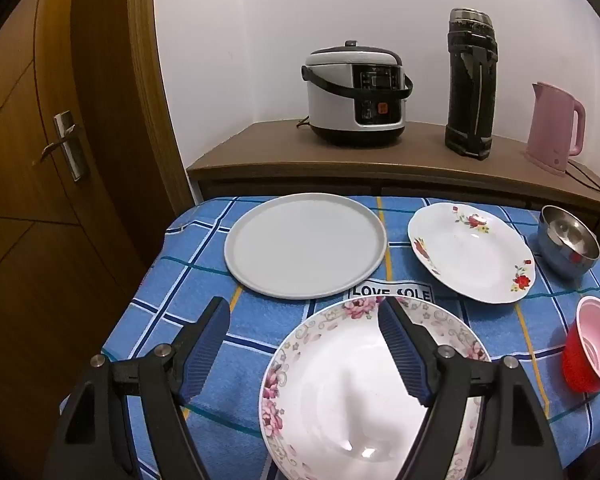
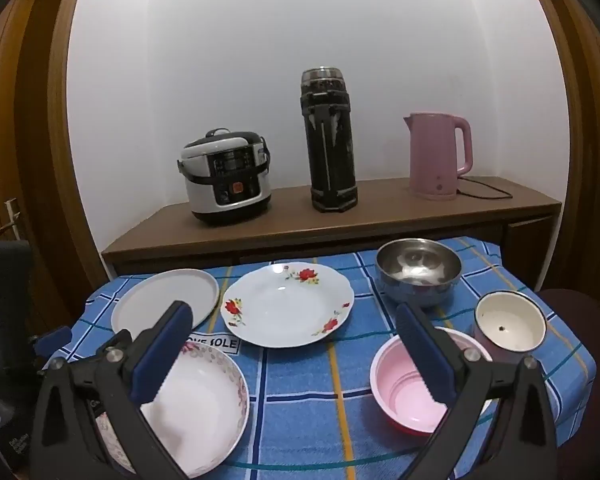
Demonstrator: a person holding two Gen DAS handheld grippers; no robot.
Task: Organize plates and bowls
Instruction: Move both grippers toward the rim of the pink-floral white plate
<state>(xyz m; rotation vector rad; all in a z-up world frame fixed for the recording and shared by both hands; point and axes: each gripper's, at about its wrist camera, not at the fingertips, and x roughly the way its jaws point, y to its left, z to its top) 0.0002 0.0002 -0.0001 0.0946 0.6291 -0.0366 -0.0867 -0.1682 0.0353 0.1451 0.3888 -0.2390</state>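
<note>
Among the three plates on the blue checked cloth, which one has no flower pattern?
The plain grey round flat plate, at the far left. The white plate with red roses and the pink-flowered plate both carry flowers.

On my sideboard: rice cooker, black flask, pink kettle; before me, blue checked cloth; wooden door at left.

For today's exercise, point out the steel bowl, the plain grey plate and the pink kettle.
steel bowl [image 2: 418, 270]: right wrist view, inner bottom.
plain grey plate [image 1: 305, 245]: left wrist view, flat centre.
pink kettle [image 2: 434, 160]: right wrist view, body side.
</note>
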